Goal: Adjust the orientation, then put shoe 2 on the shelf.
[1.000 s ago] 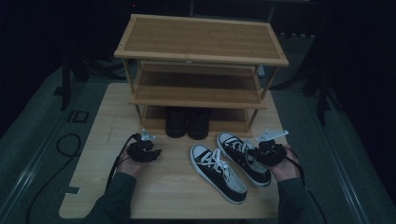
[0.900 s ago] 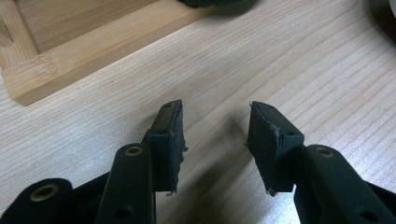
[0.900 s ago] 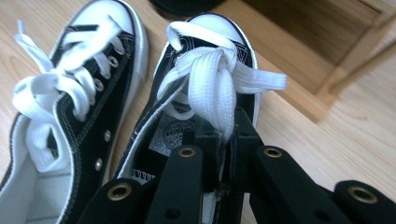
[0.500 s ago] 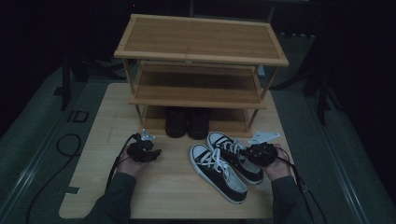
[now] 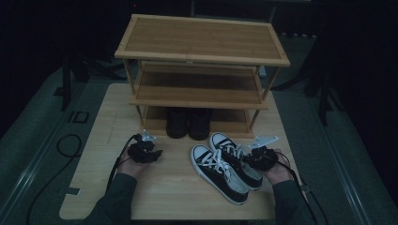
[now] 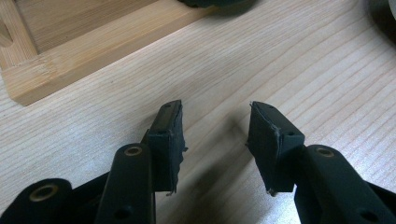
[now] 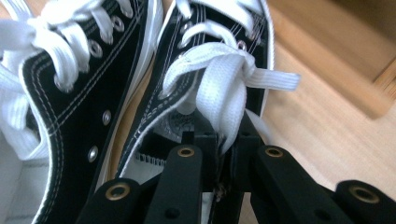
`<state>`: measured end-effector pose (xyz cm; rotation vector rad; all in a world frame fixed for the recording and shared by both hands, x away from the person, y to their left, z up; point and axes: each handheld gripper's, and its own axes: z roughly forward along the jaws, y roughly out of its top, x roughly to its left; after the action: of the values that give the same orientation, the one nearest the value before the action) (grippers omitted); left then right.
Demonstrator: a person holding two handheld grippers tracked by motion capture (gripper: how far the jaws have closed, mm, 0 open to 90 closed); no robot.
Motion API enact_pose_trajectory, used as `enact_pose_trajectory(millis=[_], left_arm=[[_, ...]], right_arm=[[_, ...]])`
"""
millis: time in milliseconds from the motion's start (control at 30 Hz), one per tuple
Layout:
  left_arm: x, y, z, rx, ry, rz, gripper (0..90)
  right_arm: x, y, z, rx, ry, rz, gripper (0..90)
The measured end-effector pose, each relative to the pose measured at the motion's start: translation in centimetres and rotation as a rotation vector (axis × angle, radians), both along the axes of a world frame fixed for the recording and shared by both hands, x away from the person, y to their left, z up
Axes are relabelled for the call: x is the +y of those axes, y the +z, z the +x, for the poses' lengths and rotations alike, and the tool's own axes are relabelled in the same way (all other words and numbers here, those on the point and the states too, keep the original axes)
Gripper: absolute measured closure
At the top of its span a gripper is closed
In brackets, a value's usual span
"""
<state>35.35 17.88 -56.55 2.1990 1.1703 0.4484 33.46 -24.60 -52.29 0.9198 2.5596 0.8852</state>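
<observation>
- Since a second ago the right gripper [image 5: 248, 158] has come down and inward with its sneaker; that sneaker [image 5: 235, 158] sat a little farther right and apart from its mate before, and now lies close alongside it.
- The left gripper [image 5: 154, 153] sits where it did in both earlier pictures.
- The right gripper's jaws are pinched nearly together on the side wall of the right-hand sneaker [image 7: 205, 107], at the collar just below the knotted white lace [image 7: 224, 88].
- The left gripper's jaws [image 6: 215, 140] stand apart at a middling width with nothing between them, low over bare wood.
- The two black-and-white canvas sneakers lie side by side on the wooden table [image 5: 103, 140], toes pointing toward the shoe rack, the left one [image 5: 218, 173] touching or almost touching the held one.
- A three-tier bamboo shoe rack [image 5: 202, 47] stands at the far half of the table; its bottom rail [image 6: 93, 51] is near the left gripper's fingertips.
- A pair of black boots [image 5: 188, 123] stands on the lowest shelf, just beyond the sneakers' toes.
- Open table lies between the two grippers and toward the near edge; to the right of the held sneaker the table edge is close.
- The upper two shelves hold nothing.
</observation>
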Motion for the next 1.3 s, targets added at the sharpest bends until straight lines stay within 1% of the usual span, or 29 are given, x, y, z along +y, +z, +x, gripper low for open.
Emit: enact_pose_trajectory(millis=[100,133,333,367,500,567,633,700,933,1000,1067,1200,1300], left_arm=[[0.0,0.0,0.0,-0.001,0.000,-0.004,55.5],[0.0,0.0,0.0,-0.001,0.000,-0.003,55.3],[0.0,0.0,0.0,-0.001,-0.001,-0.004,55.0],[0.0,0.0,0.0,-0.001,-0.001,-0.004,55.0],[-0.1,0.0,0.0,-0.001,0.001,-0.004,54.0],[-0.1,0.0,0.0,-0.001,0.002,-0.005,54.0],[-0.1,0.0,0.0,-0.002,0.002,-0.005,53.9],[-0.1,0.0,-0.1,-0.002,0.003,-0.005,53.7],[-0.1,-0.1,-0.1,-0.003,0.003,-0.005,53.2],[-0.1,-0.1,-0.1,-0.003,0.002,-0.004,53.2],[-0.1,-0.1,-0.1,-0.004,0.003,-0.004,52.9],[-0.2,-0.1,-0.1,-0.003,0.002,-0.003,52.7],[-0.2,-0.1,-0.1,-0.004,0.003,-0.003,52.7]], right_arm=[[0.3,0.3,-0.1,0.009,-0.003,-0.030,81.4],[0.4,0.4,-0.1,0.009,0.004,-0.054,79.3],[1.2,1.0,-0.1,0.044,0.013,-0.140,68.4],[1.3,1.1,-0.1,0.047,0.006,-0.147,67.0],[0.9,1.6,-0.1,0.069,-0.025,-0.131,61.8],[0.7,1.9,-0.2,0.063,-0.026,-0.134,59.1],[0.4,2.4,-0.4,0.053,-0.034,-0.123,55.5],[0.3,2.9,-0.6,0.050,-0.038,-0.110,53.8],[0.1,3.7,-0.9,0.040,-0.044,-0.105,50.7],[0.0,4.0,-1.1,0.040,-0.030,-0.112,49.6],[-0.1,4.3,-1.2,0.042,-0.027,-0.104,49.0],[-0.2,4.9,-1.6,0.028,-0.024,-0.094,48.1],[-0.3,5.2,-1.7,0.027,-0.015,-0.085,47.1]])
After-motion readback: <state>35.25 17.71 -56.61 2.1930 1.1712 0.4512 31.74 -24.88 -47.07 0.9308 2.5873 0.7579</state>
